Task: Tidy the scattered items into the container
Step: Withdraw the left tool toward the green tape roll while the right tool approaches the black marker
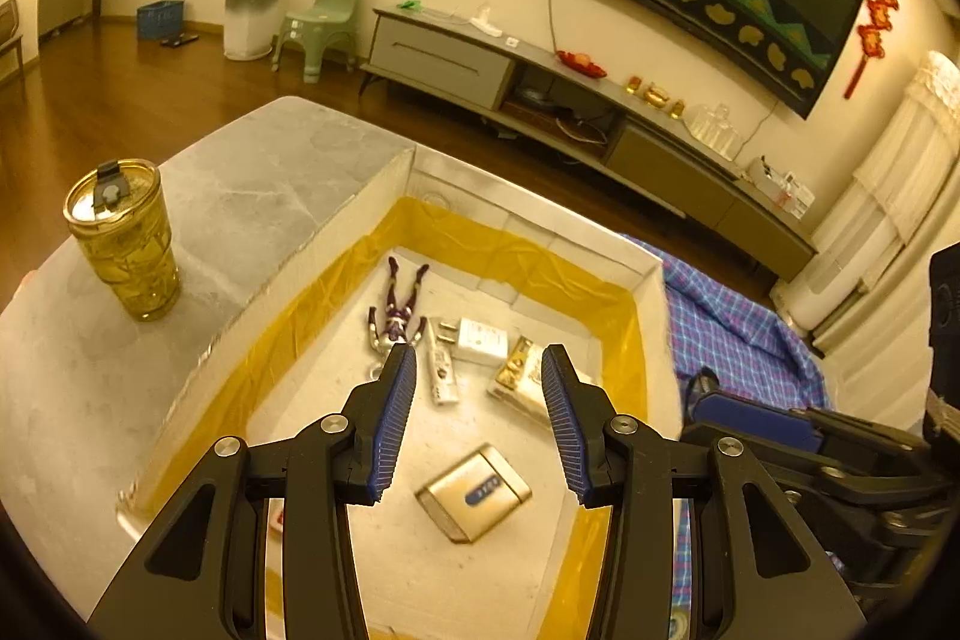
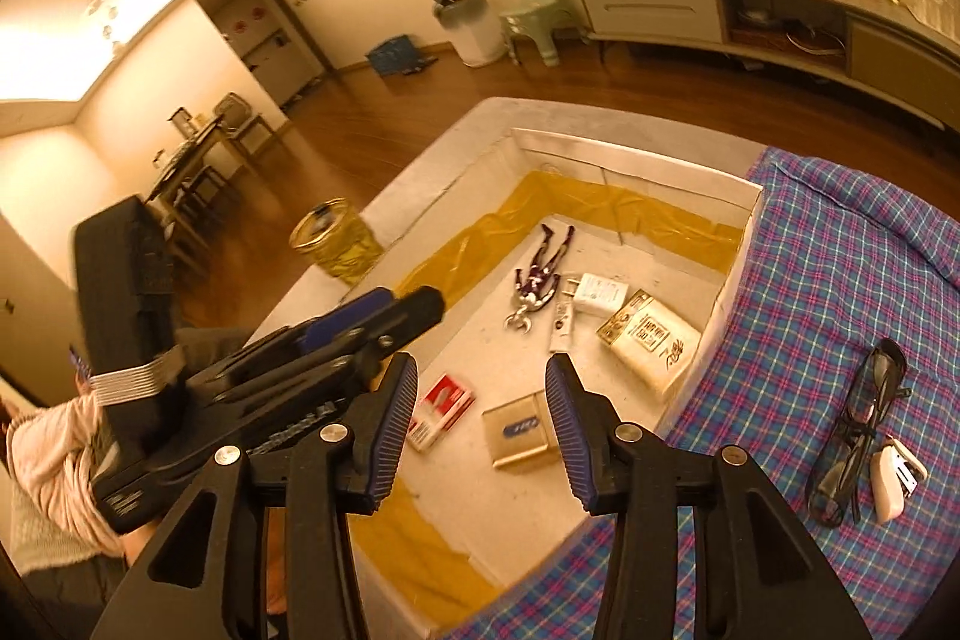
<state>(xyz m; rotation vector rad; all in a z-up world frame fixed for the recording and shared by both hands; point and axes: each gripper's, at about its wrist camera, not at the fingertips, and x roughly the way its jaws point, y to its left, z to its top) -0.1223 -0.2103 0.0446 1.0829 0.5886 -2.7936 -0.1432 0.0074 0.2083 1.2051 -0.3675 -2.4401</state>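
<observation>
Nearest the camera, the left gripper (image 1: 479, 364) and the right gripper (image 2: 481, 376) both hang with their jaws spread wide, holding nothing, over the white container (image 1: 651, 274). Inside it I count six things: one toy figure (image 1: 397, 316), one charger (image 1: 480, 340), one tube (image 1: 441, 370), one yellow packet (image 2: 651, 340), one gold box (image 1: 474, 493) and one red-white box (image 2: 444, 409). One pair of glasses (image 2: 864, 430) and one white stapler (image 2: 894, 475) lie outside on the checked cloth (image 2: 840, 250), right of the right gripper.

Red-and-white box (image 1: 277, 517) mostly hidden, seemingly behind left hand-held gripper (image 1: 478, 421).
</observation>
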